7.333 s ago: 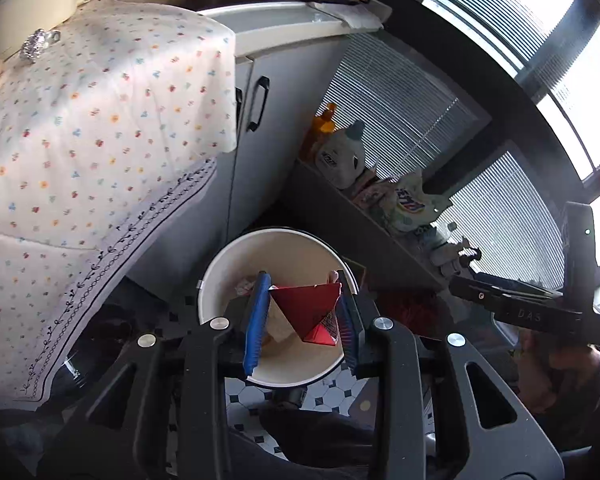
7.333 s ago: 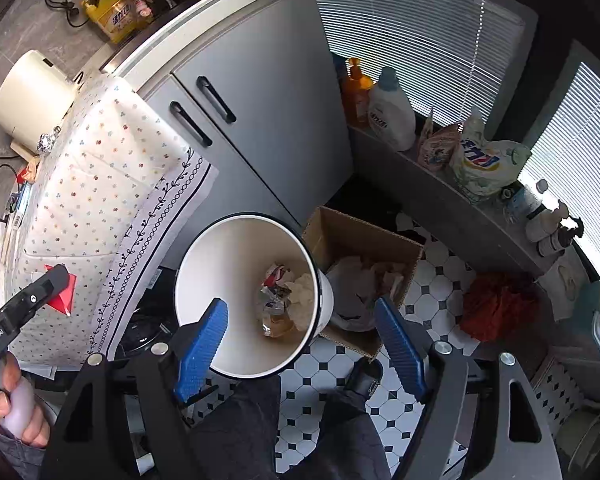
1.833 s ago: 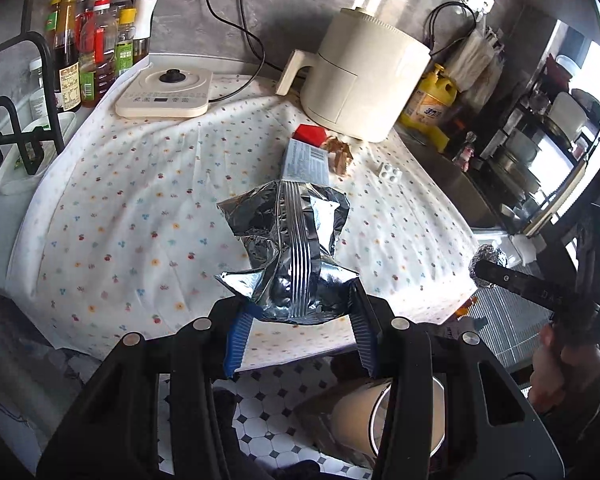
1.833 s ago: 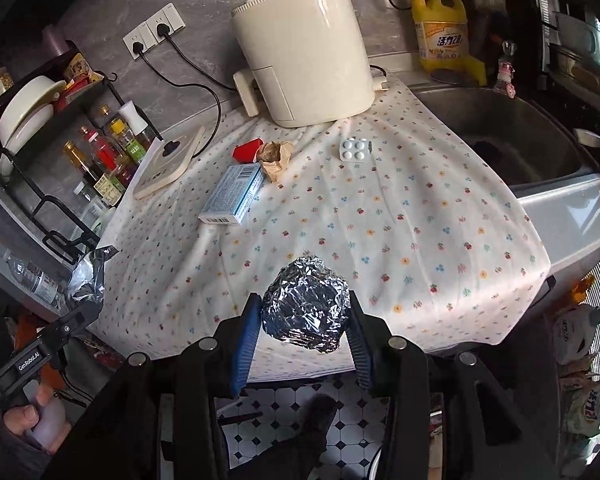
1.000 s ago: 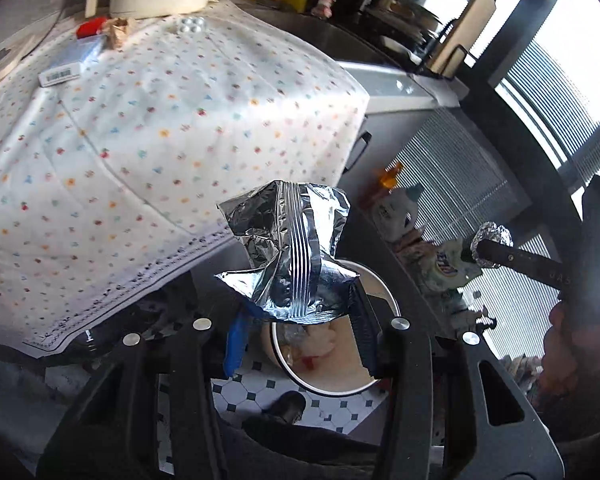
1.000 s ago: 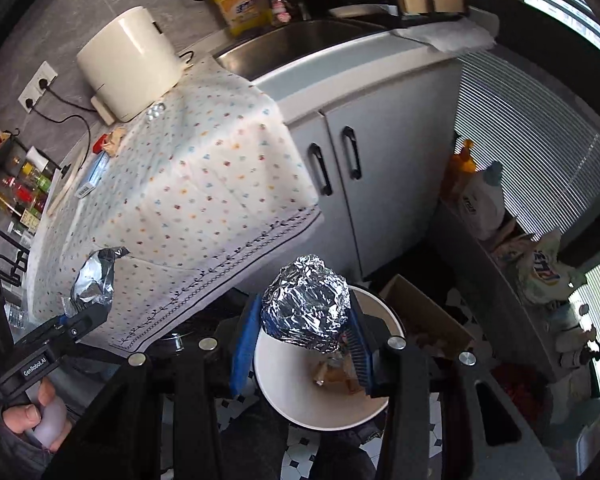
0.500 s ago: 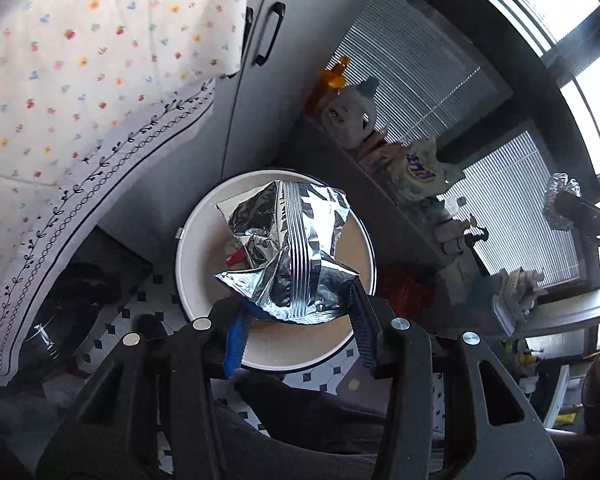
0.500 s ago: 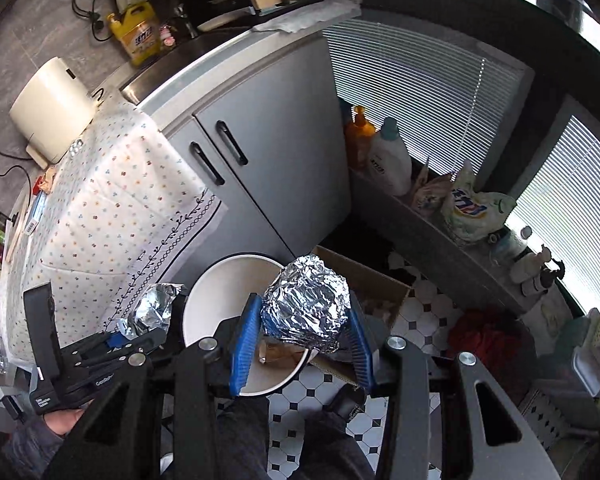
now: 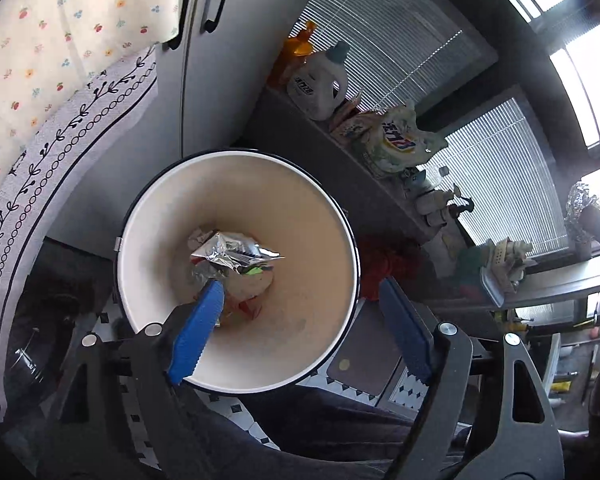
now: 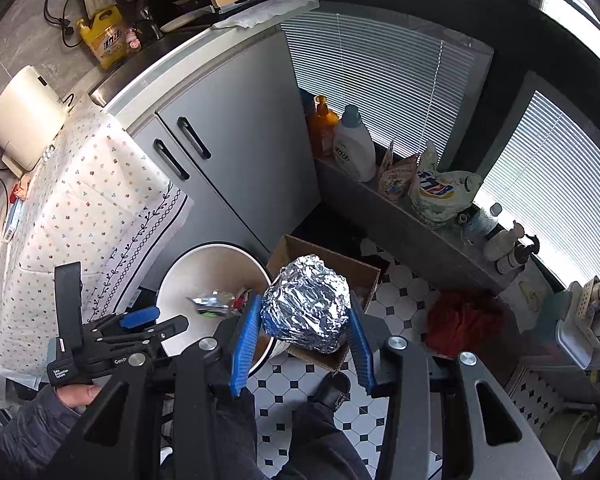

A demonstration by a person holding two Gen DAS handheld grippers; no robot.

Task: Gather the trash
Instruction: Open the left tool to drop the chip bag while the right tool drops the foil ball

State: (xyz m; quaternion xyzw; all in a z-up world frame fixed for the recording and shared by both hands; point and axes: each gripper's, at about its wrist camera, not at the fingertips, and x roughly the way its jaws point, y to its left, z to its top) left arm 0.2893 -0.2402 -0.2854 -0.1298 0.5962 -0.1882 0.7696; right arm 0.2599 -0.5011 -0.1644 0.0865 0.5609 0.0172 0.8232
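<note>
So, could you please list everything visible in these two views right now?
trash bin: one, cream, on the tiled floor by the cabinet.
foil bag: one, silver, lying in the bin on other trash.
foil ball: one, silver, clamped in the right gripper.
cardboard box: one, brown, beside the bin.
tablecloth: one, white with coloured dots, draped over the counter.
cabinet doors: two, grey, black handles.
detergent bottle: one, white, on the ledge by the blinds.
red cloth: one, on the floor.
left hand-held gripper: blue pads, jaws just opened, nothing between them, above the bin.
right hand-held gripper: blue pads, shut on the ball.
</note>
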